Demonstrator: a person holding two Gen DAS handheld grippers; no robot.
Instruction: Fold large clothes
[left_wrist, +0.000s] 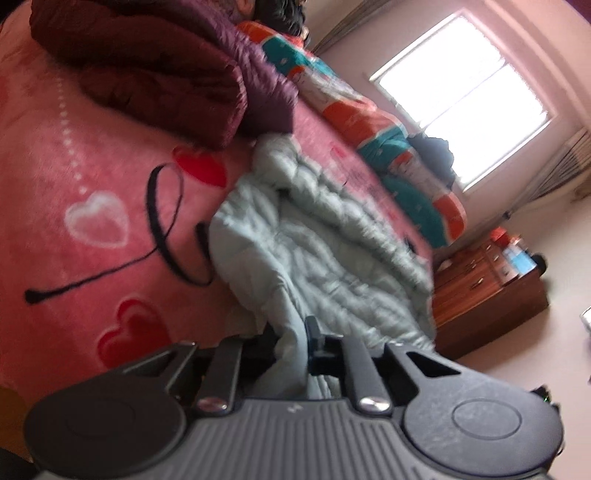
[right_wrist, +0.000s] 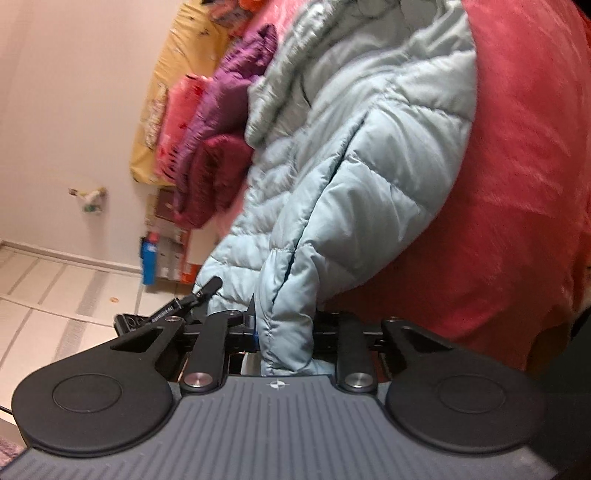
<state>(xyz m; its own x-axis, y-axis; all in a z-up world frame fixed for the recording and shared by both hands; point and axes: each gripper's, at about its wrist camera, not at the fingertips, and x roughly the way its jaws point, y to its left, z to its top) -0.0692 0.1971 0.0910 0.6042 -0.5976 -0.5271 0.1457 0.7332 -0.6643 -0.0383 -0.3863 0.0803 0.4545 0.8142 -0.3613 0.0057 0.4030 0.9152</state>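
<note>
A pale blue quilted puffer jacket (left_wrist: 314, 240) lies on a bed covered by a pink blanket, stretching away from both grippers. In the left wrist view my left gripper (left_wrist: 291, 343) is shut on a thin fold of the jacket's near edge, and the cloth bunches between its fingers. In the right wrist view the jacket (right_wrist: 351, 166) runs up across the red-pink blanket. My right gripper (right_wrist: 284, 325) is shut on a thick padded edge that hangs down between its fingers. The pads themselves are hidden by the cloth.
The pink heart-print blanket (left_wrist: 92, 166) covers the bed. A dark maroon and purple padded garment (left_wrist: 166, 74) lies beyond the jacket, with an orange and teal quilt (left_wrist: 369, 122) behind it. A wooden cabinet (left_wrist: 487, 295) stands below a bright window (left_wrist: 461, 96). A blue bottle (right_wrist: 149, 258) stands on the tiled floor (right_wrist: 55, 288).
</note>
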